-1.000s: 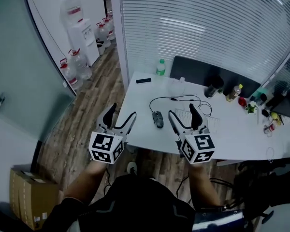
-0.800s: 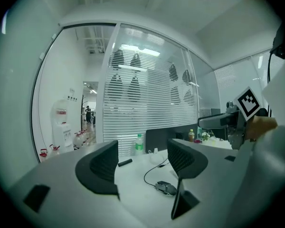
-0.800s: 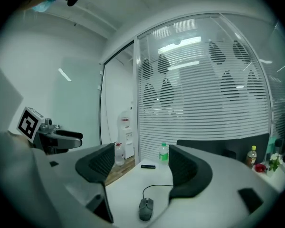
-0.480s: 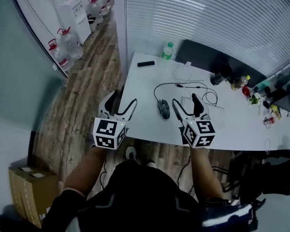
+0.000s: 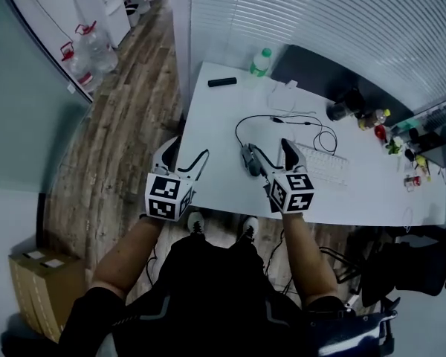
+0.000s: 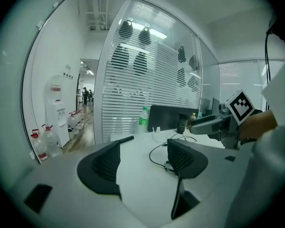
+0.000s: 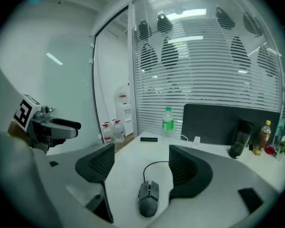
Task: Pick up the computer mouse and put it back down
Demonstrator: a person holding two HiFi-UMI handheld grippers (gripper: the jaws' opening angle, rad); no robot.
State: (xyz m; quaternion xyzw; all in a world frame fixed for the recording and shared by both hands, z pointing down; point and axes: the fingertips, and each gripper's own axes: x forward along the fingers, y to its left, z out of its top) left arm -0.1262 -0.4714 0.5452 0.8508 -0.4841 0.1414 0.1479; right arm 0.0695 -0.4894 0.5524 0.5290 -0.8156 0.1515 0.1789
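A dark grey wired computer mouse (image 5: 249, 163) lies on the white table (image 5: 215, 136) near its front edge, with its black cable looping away behind it. In the right gripper view the mouse (image 7: 148, 197) sits low between the two jaws, untouched. My right gripper (image 5: 270, 148) hovers just above and over it, open, its left finger partly covering the mouse in the head view. My left gripper (image 5: 187, 149) is open and empty at the table's left front corner. From the left gripper view the mouse (image 6: 169, 166) peeks out beside the right jaw, and the right gripper (image 6: 213, 123) shows beyond.
A white keyboard (image 5: 323, 166) lies right of the mouse. A green-capped bottle (image 5: 262, 60), a small black bar (image 5: 221, 82) and a dark monitor back (image 5: 320, 76) stand at the far side. Bottles and clutter (image 5: 379, 125) fill the right end. Water jugs (image 5: 85, 47) stand on the floor at left.
My right gripper has moved left and forward over the mouse, which stood clear of it before. The left gripper has held its place near the table corner. Both stay open.
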